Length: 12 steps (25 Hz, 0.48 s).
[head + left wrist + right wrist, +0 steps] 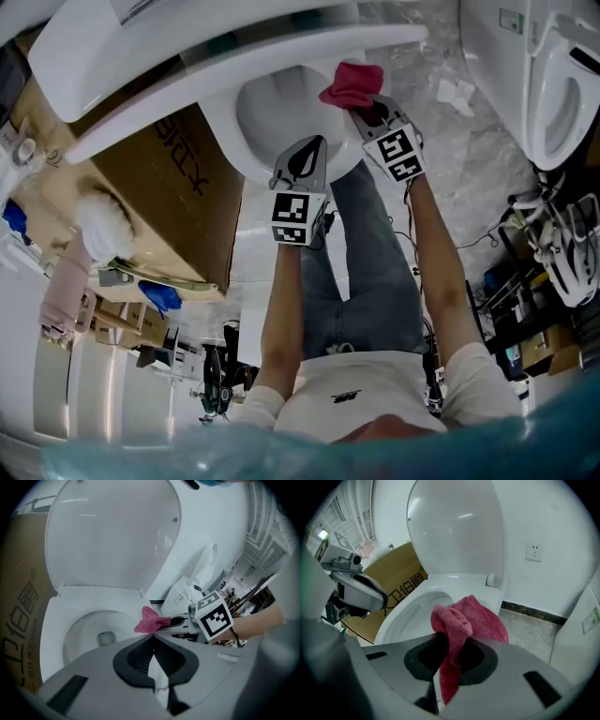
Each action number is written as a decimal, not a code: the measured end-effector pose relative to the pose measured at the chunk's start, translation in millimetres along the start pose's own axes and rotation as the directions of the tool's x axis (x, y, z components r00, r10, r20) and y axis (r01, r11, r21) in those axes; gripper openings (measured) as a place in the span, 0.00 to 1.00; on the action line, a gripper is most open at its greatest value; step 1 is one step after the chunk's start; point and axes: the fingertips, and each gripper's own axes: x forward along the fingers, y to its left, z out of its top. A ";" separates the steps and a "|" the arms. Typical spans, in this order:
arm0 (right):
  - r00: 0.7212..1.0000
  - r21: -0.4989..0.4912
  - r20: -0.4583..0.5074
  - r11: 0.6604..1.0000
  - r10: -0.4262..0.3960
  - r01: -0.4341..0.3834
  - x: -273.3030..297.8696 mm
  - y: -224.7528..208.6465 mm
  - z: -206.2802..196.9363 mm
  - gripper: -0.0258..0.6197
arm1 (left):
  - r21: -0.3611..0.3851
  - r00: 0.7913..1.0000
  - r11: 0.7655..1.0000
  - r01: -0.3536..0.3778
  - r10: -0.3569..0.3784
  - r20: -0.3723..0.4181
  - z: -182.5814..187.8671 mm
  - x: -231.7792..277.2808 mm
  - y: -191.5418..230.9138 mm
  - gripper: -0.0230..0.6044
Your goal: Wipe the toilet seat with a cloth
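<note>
Right gripper (364,112) fingers clamp crumpled pink cloth (352,82) at white toilet seat (54,620) rim; left gripper (302,159) fingers together, empty. Wiping judged barely started.

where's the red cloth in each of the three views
Head view: red cloth near the top, right of centre, at the tip of the right gripper, over the toilet bowl rim.
Left gripper view: centre, held out from the right.
Right gripper view: centre, clamped in the jaws.
Shared landmark: the white toilet bowl, beside the cloth in all three.
</note>
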 end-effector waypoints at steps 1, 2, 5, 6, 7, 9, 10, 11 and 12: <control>1.000 -0.002 0.001 1.000 -0.002 0.002 0.8 -1.6 2.5 0.12 | 0.002 1.000 1.000 0.000 0.000 0.002 1.7 0.8 1.1 0.05; 1.000 -0.005 0.003 1.000 -0.004 0.004 1.7 -3.3 4.9 0.12 | 0.004 1.000 1.000 -0.001 0.001 0.005 3.6 1.8 2.3 0.05; 1.000 -0.019 0.007 1.000 -0.010 0.010 4.9 -7.3 12.2 0.12 | 0.005 1.000 1.000 -0.003 0.003 0.019 10.9 4.5 6.2 0.05; 1.000 -0.024 0.007 1.000 -0.013 0.013 6.0 -8.2 14.5 0.12 | 0.004 1.000 1.000 -0.005 0.004 0.024 13.4 5.3 7.7 0.05; 1.000 -0.028 0.005 0.999 -0.016 0.016 7.0 -9.1 16.8 0.12 | 0.004 1.000 1.000 -0.006 0.006 0.028 16.0 6.0 9.3 0.05; 1.000 -0.037 -0.003 0.999 -0.024 0.024 9.2 -10.8 21.5 0.12 | 0.002 0.999 1.000 -0.008 0.008 0.037 21.4 7.1 12.7 0.05; 1.000 -0.041 -0.006 0.999 -0.029 0.029 10.4 -11.7 23.9 0.12 | 0.001 0.999 1.000 -0.010 0.010 0.042 24.0 7.4 14.3 0.05; 0.999 -0.045 -0.009 0.998 -0.035 0.035 11.7 -12.4 26.5 0.12 | 0.000 0.999 1.000 -0.012 0.012 0.047 26.5 7.7 15.9 0.05; 0.999 -0.049 -0.010 0.998 -0.041 0.040 13.1 -13.2 29.0 0.12 | -0.001 0.999 1.000 -0.014 0.014 0.051 28.8 7.9 17.5 0.05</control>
